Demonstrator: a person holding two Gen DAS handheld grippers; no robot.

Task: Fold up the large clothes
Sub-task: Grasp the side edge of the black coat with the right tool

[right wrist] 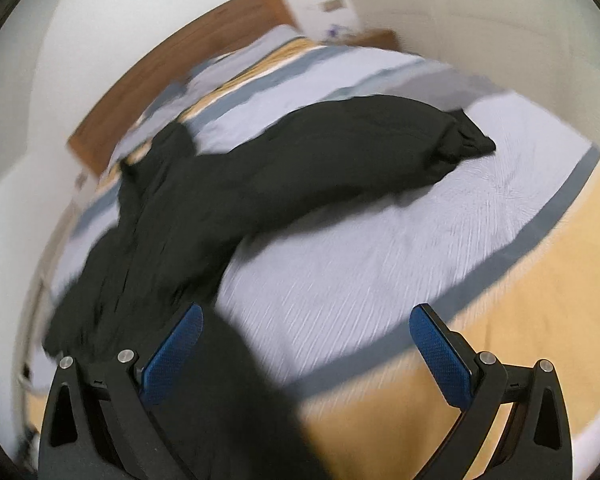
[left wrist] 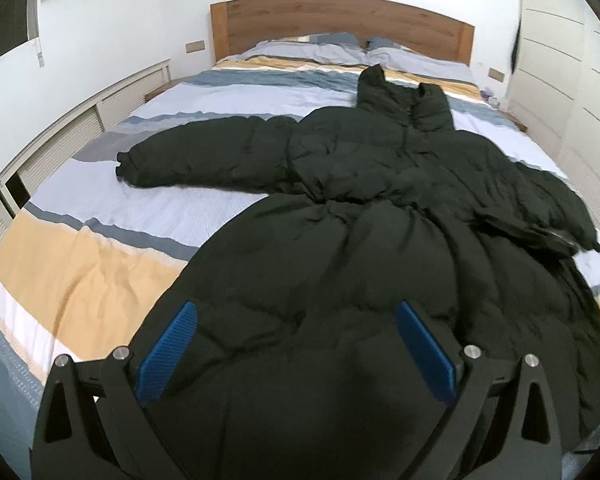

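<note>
A long black puffer coat (left wrist: 360,208) lies spread face up on the striped bed (left wrist: 100,216), hood toward the headboard. Its left sleeve (left wrist: 196,156) stretches out flat; the right sleeve (left wrist: 540,212) is bunched up. My left gripper (left wrist: 296,320) hovers open over the coat's hem, blue pads (left wrist: 168,356) wide apart, nothing between them. In the blurred right wrist view the same coat (right wrist: 204,200) runs from the left, one sleeve (right wrist: 380,148) reaching right. My right gripper (right wrist: 306,328) is open above the duvet (right wrist: 360,272), beside the coat's lower edge.
A wooden headboard (left wrist: 340,20) and pillows (left wrist: 320,54) stand at the far end. Low white slatted cabinets (left wrist: 80,136) line the left wall, white wardrobe panels (left wrist: 560,60) the right. A nightstand (left wrist: 508,116) with small items sits by the bed's far right corner.
</note>
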